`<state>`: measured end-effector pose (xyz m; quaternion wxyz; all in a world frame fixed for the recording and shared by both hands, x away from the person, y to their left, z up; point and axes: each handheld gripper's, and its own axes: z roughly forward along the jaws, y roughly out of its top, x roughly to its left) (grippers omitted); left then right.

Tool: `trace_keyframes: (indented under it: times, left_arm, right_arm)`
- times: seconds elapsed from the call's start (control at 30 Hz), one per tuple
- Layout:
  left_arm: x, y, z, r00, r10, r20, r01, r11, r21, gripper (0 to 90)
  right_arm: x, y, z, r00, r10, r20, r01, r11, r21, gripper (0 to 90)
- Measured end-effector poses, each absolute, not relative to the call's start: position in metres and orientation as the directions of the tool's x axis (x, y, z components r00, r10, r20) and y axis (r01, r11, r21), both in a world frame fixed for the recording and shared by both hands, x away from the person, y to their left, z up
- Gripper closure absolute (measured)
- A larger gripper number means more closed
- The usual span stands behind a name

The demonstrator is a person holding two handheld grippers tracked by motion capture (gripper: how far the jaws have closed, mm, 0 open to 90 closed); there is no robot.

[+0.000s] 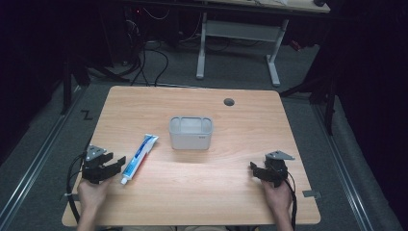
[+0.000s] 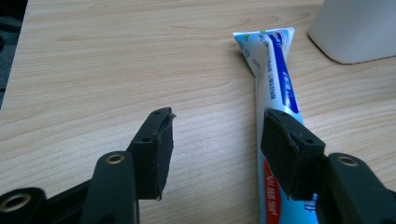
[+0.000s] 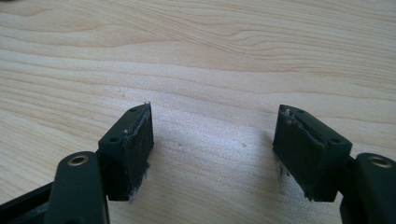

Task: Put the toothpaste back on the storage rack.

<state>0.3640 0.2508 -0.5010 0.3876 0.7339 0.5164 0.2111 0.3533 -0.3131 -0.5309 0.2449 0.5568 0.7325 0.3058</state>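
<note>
Two grippers sat low at the near edge of the wooden table (image 1: 192, 192), far apart, one at each near corner. White bin (image 1: 191, 133) stood mid-table, upright, apparently nothing in it. Toothpaste tube (image 1: 139, 152) lay flat to the left of the bin, crimped end far and pointing toward it, cap end near.

Left gripper (image 1: 115, 165) sat just left of the tube's cap end, jaws parted with only bare wood between them; in the left gripper view the tube (image 2: 275, 88) ran under the right-hand jaw, not into the gap. Right gripper (image 1: 256, 171) rested at the near right, jaws wide apart over bare table, holding nothing.

Risks, as judged: closing from that offset, the left jaws would likely catch one edge of the tube or nudge it sideways instead of clamping it. A pinch close to the cap could let the long soft body droop, swing and slip. A tube carried that way might clip the bin's near wall
</note>
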Motion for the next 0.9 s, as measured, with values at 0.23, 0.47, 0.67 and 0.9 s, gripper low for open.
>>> trace_keyframes:
  times: [0.23, 0.47, 0.67, 0.9]
  left_arm:
    - [0.360, 0.245, -0.492, 0.416, 0.904, -0.101, 0.577, -0.176, 0.798, 44.6]
    - [0.359, 0.233, -0.486, 0.450, 0.891, -0.061, 0.553, -0.224, 0.803, 44.3]
    - [0.362, 0.225, -0.481, 0.456, 0.888, -0.052, 0.566, -0.245, 0.787, 42.6]
    - [0.369, 0.213, -0.478, 0.475, 0.880, -0.019, 0.573, -0.292, 0.765, 41.5]
  right_arm:
    - [0.353, -0.313, -0.531, -0.261, 0.965, -0.018, 0.666, 0.193, 0.721, 28.6]
    - [0.353, -0.313, -0.531, -0.261, 0.965, -0.017, 0.666, 0.193, 0.721, 28.6]
    - [0.353, -0.313, -0.531, -0.260, 0.965, -0.017, 0.666, 0.192, 0.721, 28.6]
    - [0.353, -0.313, -0.531, -0.260, 0.965, -0.017, 0.666, 0.192, 0.721, 28.6]
